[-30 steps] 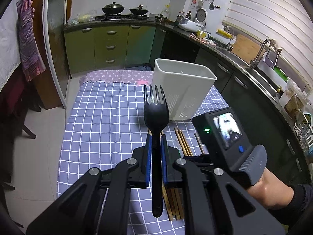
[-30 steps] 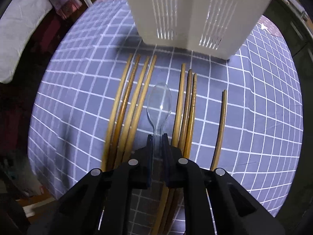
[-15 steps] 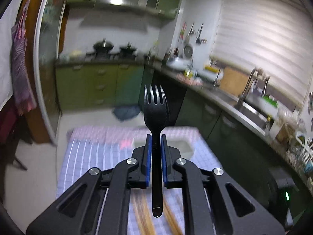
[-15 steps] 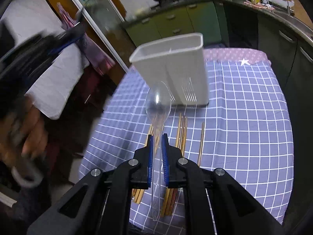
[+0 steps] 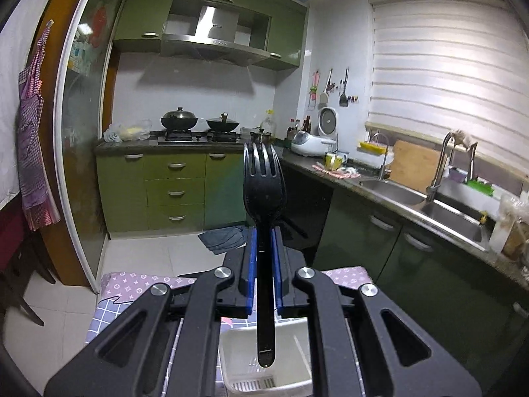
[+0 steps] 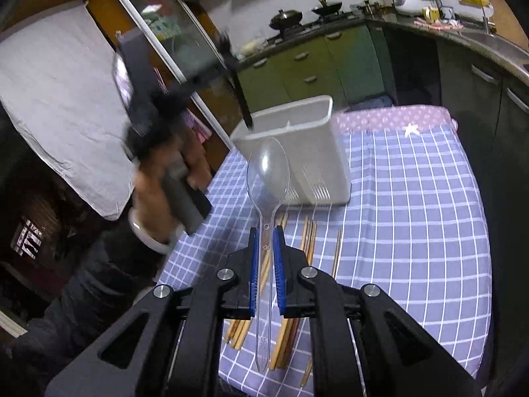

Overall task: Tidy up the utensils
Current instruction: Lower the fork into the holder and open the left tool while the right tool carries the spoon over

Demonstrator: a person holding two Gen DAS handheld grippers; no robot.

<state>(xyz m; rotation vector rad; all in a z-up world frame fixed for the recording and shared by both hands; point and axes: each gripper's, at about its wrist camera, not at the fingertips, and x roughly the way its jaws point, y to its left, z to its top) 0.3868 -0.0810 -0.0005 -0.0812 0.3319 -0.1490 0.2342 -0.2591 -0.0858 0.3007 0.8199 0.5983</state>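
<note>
While left gripper (image 5: 263, 278) clamps black fork (image 5: 264, 185) by handle, tail hanging just above white holder (image 5: 231, 357), lower straight in, then release. Right gripper (image 6: 265, 264) clamps clear spoon (image 6: 267, 172), nearer than holder, above chopsticks (image 6: 309, 235) lying in front of holder on checked cloth (image 6: 413, 231). Keep hands apart; judged risk: collision over holder.

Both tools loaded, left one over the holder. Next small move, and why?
Probably lower the left tool so the black fork slides handle-first into the white holder: its handle tip hangs over the open bin, fork clamped. Right tool waits with the clear spoon.
</note>
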